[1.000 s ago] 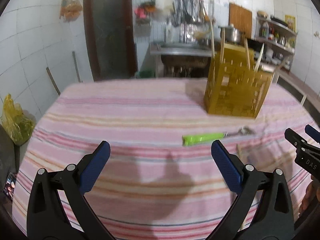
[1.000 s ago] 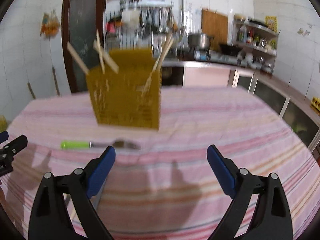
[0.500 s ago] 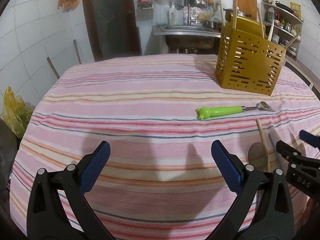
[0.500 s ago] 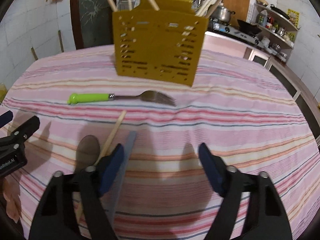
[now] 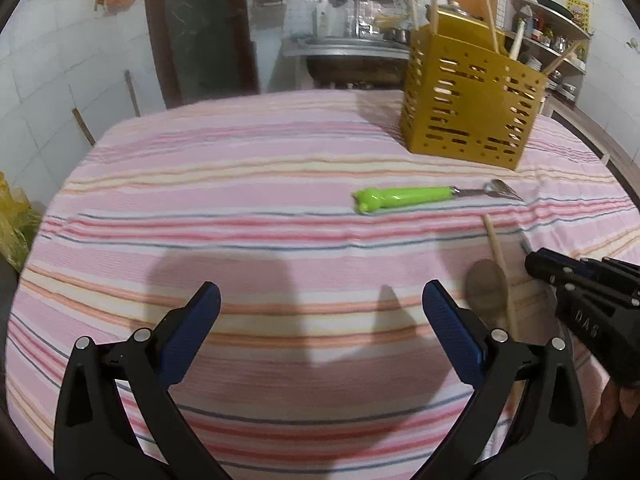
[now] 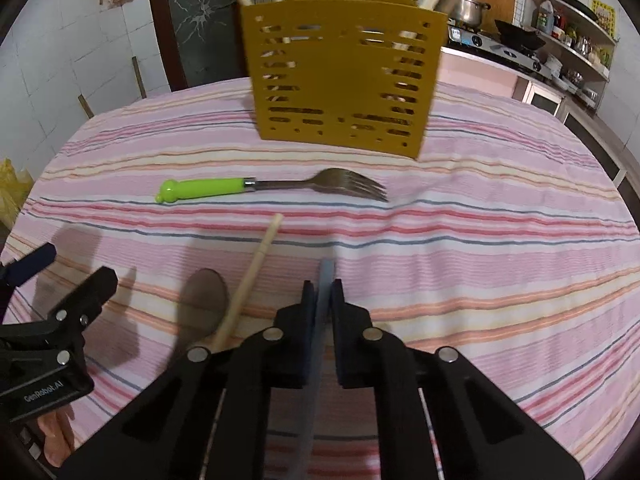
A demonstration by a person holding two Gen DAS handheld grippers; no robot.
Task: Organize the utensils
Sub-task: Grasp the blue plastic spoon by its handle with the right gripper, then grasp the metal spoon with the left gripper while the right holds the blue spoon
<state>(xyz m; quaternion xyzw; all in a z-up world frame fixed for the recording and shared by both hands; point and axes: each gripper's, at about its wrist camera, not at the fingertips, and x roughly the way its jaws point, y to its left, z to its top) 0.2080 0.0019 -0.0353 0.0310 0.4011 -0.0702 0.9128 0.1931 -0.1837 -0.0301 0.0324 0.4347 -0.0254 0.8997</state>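
On a pink striped tablecloth (image 6: 500, 208) in a tiled kitchen, the right gripper (image 6: 320, 292) is clamped on a thin grey-blue strip (image 6: 326, 276), apparently a flat utensil handle or blade, at lower centre of the right wrist view; what kind of utensil it is cannot be told. Just left of it lies a wooden spoon (image 6: 248, 280), bowl toward the bottom of the frame, handle angled up toward a green-handled fork (image 6: 272, 186) lying crosswise at mid-frame. Behind the fork, at upper centre, stands a yellow slotted caddy (image 6: 344, 76) already bristling with wooden handles. The left gripper (image 5: 320, 320) hovers at the bottom of its own view with its jaws wide apart and nothing between them. The pinched strip looks light, stiff and smooth, so it may pivot or slip in the pads if tilted quickly; a hold nearer its middle would likely steady it. The spoon appears light and rigid, best taken along its handle, and the fork by its plastic grip rather than the slick metal neck.
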